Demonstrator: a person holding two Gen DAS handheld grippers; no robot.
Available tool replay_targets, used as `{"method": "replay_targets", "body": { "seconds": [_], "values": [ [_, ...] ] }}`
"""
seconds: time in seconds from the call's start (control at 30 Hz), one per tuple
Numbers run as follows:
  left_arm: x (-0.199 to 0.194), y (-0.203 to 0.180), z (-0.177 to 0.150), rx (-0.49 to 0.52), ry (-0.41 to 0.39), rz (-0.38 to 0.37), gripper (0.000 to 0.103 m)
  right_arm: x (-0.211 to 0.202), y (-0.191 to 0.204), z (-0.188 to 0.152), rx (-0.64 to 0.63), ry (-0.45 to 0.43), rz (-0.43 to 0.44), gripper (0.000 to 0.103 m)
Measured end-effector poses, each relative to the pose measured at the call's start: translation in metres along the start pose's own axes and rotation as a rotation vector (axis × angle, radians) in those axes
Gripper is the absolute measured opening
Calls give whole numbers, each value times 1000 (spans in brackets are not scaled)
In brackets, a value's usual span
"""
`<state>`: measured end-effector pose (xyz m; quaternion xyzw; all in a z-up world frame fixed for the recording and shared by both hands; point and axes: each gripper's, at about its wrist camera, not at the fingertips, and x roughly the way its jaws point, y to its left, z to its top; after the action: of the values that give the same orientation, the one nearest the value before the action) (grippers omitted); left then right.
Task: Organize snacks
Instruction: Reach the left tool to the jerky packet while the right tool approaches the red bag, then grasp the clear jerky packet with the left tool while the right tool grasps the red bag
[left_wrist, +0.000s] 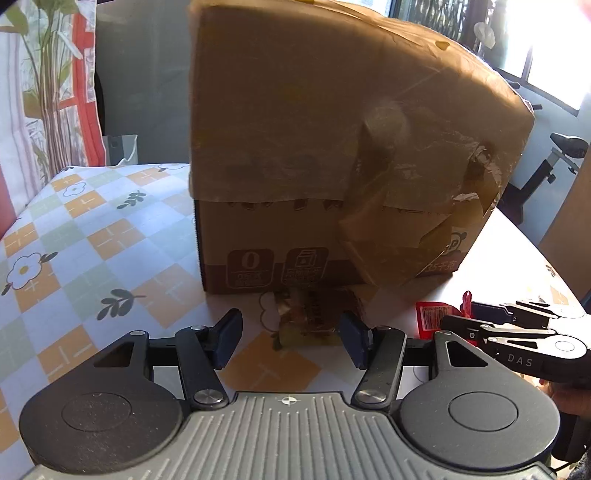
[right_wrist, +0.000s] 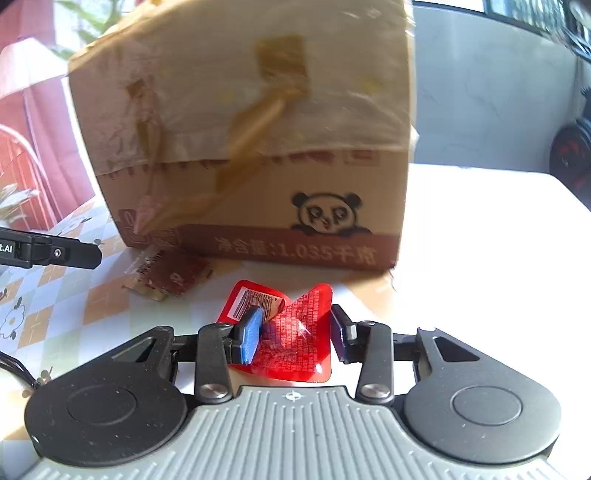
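2 snack packets lie on the table (left_wrist: 92, 236) in front of 1 cardboard box (left_wrist: 332, 147): a brown packet (left_wrist: 310, 321) close against the box's base, and a red packet (right_wrist: 291, 332) a little nearer the camera and to the right. The box (taped over, with a panda printed on its side) stands upright on the checked floral cloth.

At the left gripper (left_wrist: 291, 338) the jaws are partly open, 1 blue pad on each side of the brown packet. The pads look clear of it, though the packet is dim and blurred here, so contact cannot be ruled out. This gripper tilts down toward the tabletop, low over the cloth.

At the right gripper (right_wrist: 295, 332) the jaws stand narrower, around the crumpled red packet. The left pad (right_wrist: 251, 336) presses into the wrapper; the right pad sits at the packet's edge. It too angles downward, with the packet's lower part resting between the fingers. In the left wrist view this gripper shows side-on at the right edge, fingers at the red packet.
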<state>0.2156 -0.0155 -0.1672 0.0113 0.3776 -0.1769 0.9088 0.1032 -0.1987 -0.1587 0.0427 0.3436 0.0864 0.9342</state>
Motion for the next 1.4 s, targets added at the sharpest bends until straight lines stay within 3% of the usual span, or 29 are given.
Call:
{"method": "replay_targets", "body": {
  "seconds": [0.17,0.33,0.47,0.67,0.73,0.77,0.87,1.0,1.13,1.4],
  "values": [
    [29,-15,6,42,36,24,61,1,0,0,-27,-10,27,42],
    [53,-20,9,20,65,72,62,0,-3,-1,-36,-24,65,42],
    [68,-29,12,10,73,98,74,-5,-14,-1,-5,-20,81,42],
    [80,-50,5,92,45,148,84,-7,-14,-1,1,-19,100,42],
    [79,-48,2,59,35,126,76,-9,-19,-1,18,-21,112,42],
    [76,-47,0,56,25,125,62,-10,-20,-2,22,-21,115,42],
    [68,-44,-2,53,41,103,53,-14,-24,-2,26,-22,118,42],
    [56,-35,-7,14,76,61,49,-13,-30,-2,52,-22,136,42],
    [37,-36,-24,46,95,29,47,-14,-32,-1,52,-20,137,42],
    [31,-33,-33,23,101,17,47,-14,-29,0,42,-17,130,42]
  ]
}}
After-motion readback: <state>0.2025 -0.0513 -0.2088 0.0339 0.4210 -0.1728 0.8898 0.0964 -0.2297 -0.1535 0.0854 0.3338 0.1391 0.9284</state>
